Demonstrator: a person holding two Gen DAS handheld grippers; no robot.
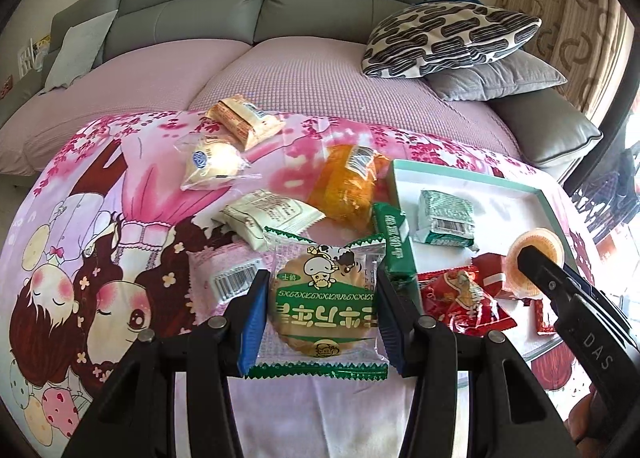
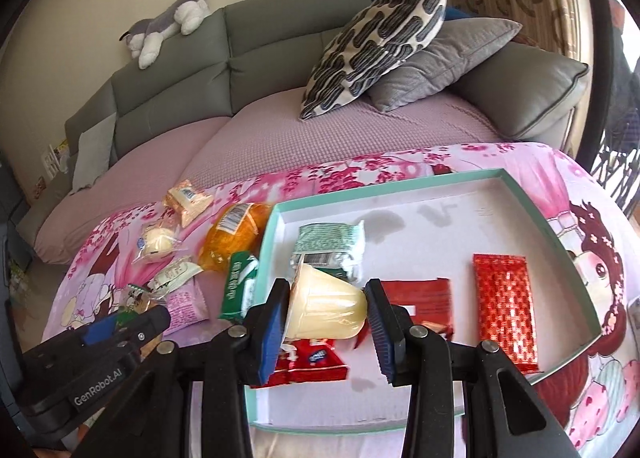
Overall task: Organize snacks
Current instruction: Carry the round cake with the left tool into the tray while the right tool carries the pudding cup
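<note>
My left gripper (image 1: pixel 320 312) is shut on a green-edged biscuit packet (image 1: pixel 320 298) with a cow picture, held above the pink cloth beside the tray. It also shows low at the left of the right wrist view (image 2: pixel 136 318). My right gripper (image 2: pixel 326 316) is shut on a pale yellow jelly cup (image 2: pixel 326 308), held over the near left part of the white tray (image 2: pixel 440 194). In the left wrist view the cup (image 1: pixel 534 258) and right gripper sit at the right. The tray holds a green-white packet (image 2: pixel 330 244) and red packets (image 2: pixel 502 310).
Loose snacks lie on the pink cartoon cloth (image 1: pixel 120 218) left of the tray: an orange bag (image 1: pixel 346 186), a dark green bar (image 1: pixel 394 246), a round bun (image 1: pixel 210 162), beige packets (image 1: pixel 244 124), a white packet (image 1: pixel 268 216). A grey sofa with cushions (image 1: pixel 452 40) is behind.
</note>
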